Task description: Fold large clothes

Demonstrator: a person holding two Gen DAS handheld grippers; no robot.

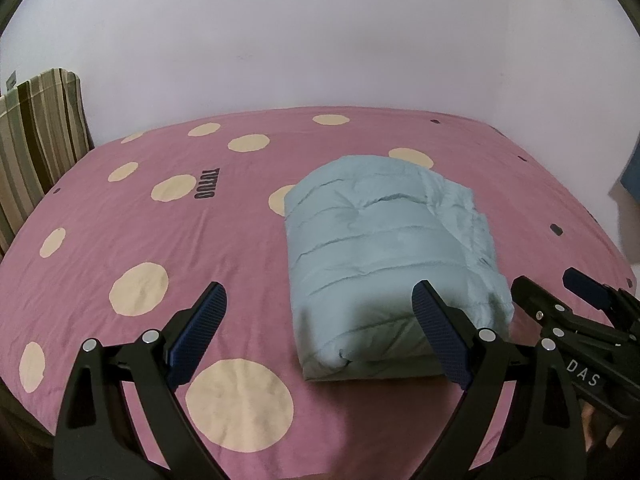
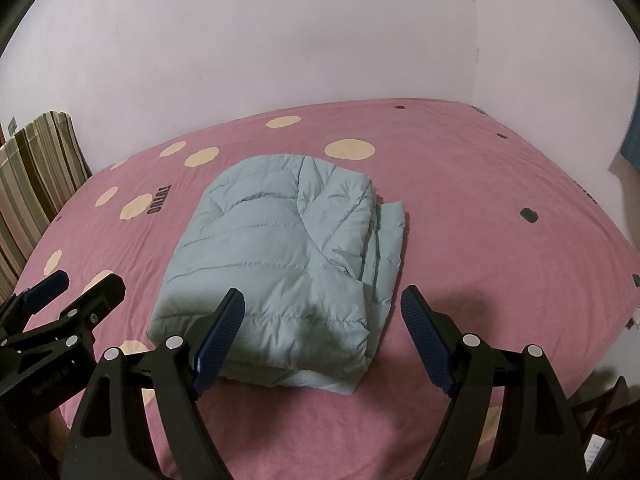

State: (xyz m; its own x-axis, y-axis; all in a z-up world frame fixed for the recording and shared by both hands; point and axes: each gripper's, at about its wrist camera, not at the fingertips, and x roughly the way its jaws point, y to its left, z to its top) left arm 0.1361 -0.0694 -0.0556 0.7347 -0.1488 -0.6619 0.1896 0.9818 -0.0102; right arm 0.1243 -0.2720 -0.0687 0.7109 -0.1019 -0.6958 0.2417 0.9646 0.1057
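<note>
A light blue puffer jacket (image 1: 384, 248) lies folded into a thick rectangle on the pink bed sheet (image 1: 200, 240). It also shows in the right wrist view (image 2: 280, 264), with a layered edge on its right side. My left gripper (image 1: 320, 300) is open and empty, held above the near edge of the bed, left of the jacket's near end. My right gripper (image 2: 320, 308) is open and empty, held just in front of the jacket's near end. The right gripper's fingers (image 1: 536, 296) show at the right of the left wrist view.
The sheet has cream dots and dark lettering (image 1: 208, 184). A striped pillow or cushion (image 1: 36, 140) stands at the far left against the white wall (image 1: 320, 40). A blue object (image 2: 632, 136) is at the right edge. The bed's near edge runs under the grippers.
</note>
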